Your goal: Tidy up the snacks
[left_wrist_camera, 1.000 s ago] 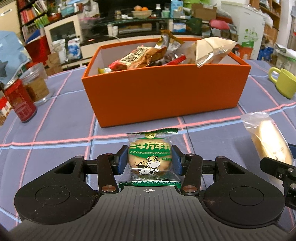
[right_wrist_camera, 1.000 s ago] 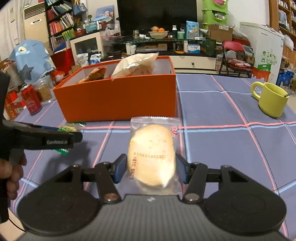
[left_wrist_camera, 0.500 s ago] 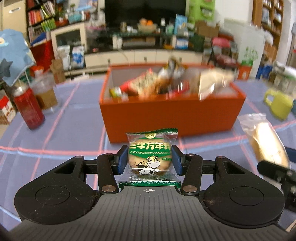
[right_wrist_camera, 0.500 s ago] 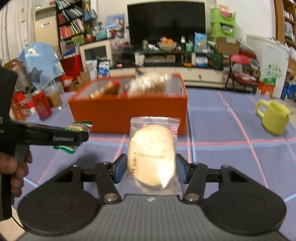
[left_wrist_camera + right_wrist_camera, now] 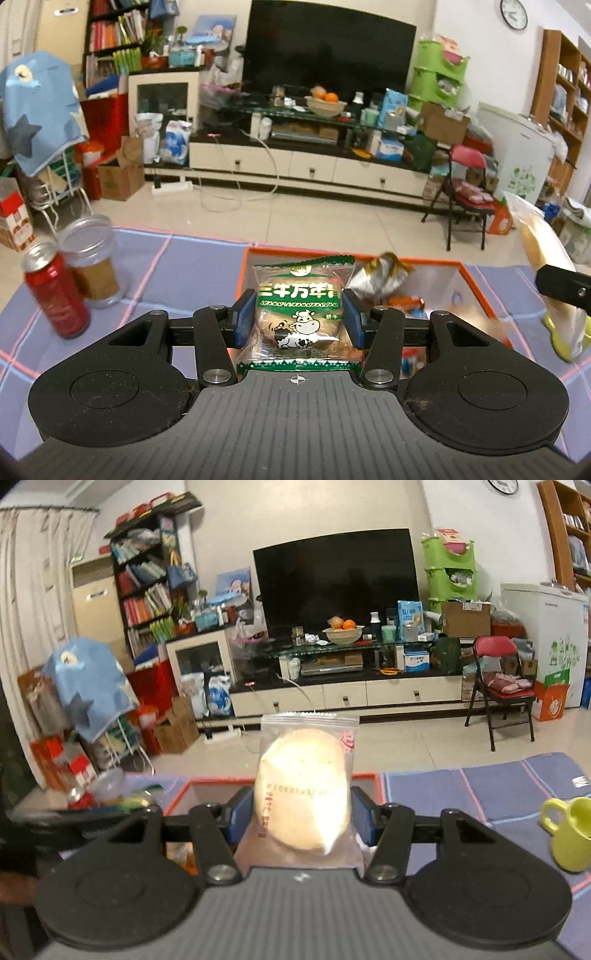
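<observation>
Above the orange box (image 5: 476,275), the left gripper (image 5: 298,318) is clamping a green cow-printed biscuit packet (image 5: 300,314) between its blue pads, holding it over the box's left end. Just beside it, the right gripper (image 5: 300,814) is squeezing a clear-wrapped pale bun (image 5: 303,786) over the box's far rim (image 5: 364,775). Inside the box, a silver wrapper (image 5: 378,275) and other snacks are lying loose, with bare white wall showing toward the right end. Left of the box, a red can (image 5: 55,291) and a clear jar (image 5: 92,262) are standing close together on the checked worktop (image 5: 177,258), apart from the box. A yellow-green mug (image 5: 570,832) is sitting well off to the right, leaving open cloth between it and the box edge.
</observation>
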Action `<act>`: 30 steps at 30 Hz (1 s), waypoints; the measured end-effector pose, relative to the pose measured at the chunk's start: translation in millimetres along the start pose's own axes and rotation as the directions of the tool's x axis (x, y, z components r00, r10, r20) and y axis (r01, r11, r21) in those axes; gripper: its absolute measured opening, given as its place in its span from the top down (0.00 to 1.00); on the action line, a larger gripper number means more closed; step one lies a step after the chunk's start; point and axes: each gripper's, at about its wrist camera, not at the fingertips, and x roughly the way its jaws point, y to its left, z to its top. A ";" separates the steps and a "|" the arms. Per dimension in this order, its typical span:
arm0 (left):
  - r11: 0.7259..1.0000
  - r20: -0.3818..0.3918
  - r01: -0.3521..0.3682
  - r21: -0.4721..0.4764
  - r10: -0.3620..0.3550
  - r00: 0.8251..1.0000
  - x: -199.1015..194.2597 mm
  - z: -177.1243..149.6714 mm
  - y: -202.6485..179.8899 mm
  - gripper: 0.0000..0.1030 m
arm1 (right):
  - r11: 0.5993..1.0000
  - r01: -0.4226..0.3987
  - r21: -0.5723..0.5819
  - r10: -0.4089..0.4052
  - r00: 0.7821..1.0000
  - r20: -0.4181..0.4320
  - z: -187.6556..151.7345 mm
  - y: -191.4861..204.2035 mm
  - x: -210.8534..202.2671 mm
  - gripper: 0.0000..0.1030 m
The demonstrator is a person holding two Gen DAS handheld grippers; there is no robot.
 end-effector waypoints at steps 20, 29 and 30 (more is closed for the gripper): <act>0.989 -0.011 -0.132 0.069 0.133 0.991 56.8 0.7 -9.9 0.69 | 0.992 0.021 -0.122 -0.034 0.994 -0.104 -13.3 41.3 86.7 0.44; 0.984 0.058 -0.160 0.074 0.156 0.986 32.3 10.6 -8.8 0.18 | 0.988 0.043 -0.148 -0.051 0.997 -0.054 -5.8 40.9 72.7 0.13; 0.985 0.065 -0.160 0.067 0.155 0.986 25.2 13.0 -8.3 0.18 | 0.989 0.044 -0.142 -0.049 0.998 -0.029 -1.6 38.8 64.1 0.12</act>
